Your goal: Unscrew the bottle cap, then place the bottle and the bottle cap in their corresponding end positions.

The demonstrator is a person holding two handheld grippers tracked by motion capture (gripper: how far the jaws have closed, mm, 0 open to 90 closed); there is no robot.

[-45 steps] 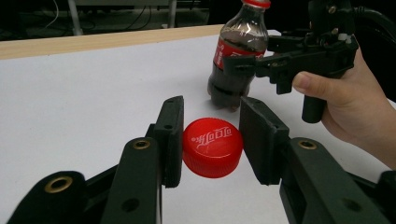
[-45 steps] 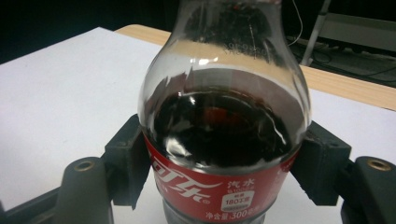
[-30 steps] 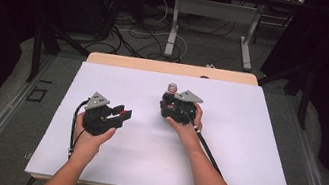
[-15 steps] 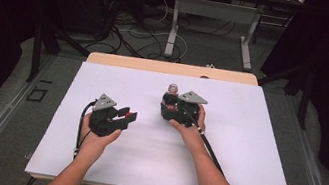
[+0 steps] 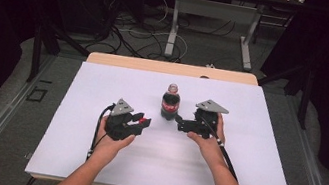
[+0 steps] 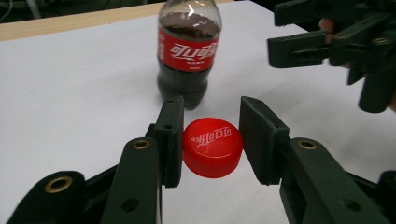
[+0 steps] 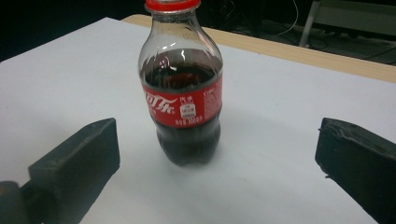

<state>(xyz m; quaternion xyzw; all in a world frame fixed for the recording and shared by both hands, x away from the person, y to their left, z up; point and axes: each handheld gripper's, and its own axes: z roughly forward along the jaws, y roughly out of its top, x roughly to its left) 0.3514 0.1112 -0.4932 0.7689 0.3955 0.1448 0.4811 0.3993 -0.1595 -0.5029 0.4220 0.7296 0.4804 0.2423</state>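
A small cola bottle (image 5: 170,104) with a red label stands upright in the middle of the white table (image 5: 102,87). Its neck carries a red ring (image 7: 172,4). My left gripper (image 5: 140,121) sits left of the bottle, shut on the red bottle cap (image 6: 212,147), which it holds just in front of the bottle (image 6: 189,51). My right gripper (image 5: 180,123) is to the right of the bottle, and its jaws have just been opening. They stand wide apart, and the bottle (image 7: 182,107) stands ahead of them, untouched. The right gripper (image 6: 285,30) also appears in the left gripper view.
The white table top ends in a wooden strip (image 5: 171,67) at the far edge. Beyond it are table legs (image 5: 174,23) and cables (image 5: 127,30) on the floor. The person's forearms come in from the bottom edge.
The right gripper has opened, let go of the bottle and drawn back to the right. The left gripper has moved right toward the bottle with the cap.
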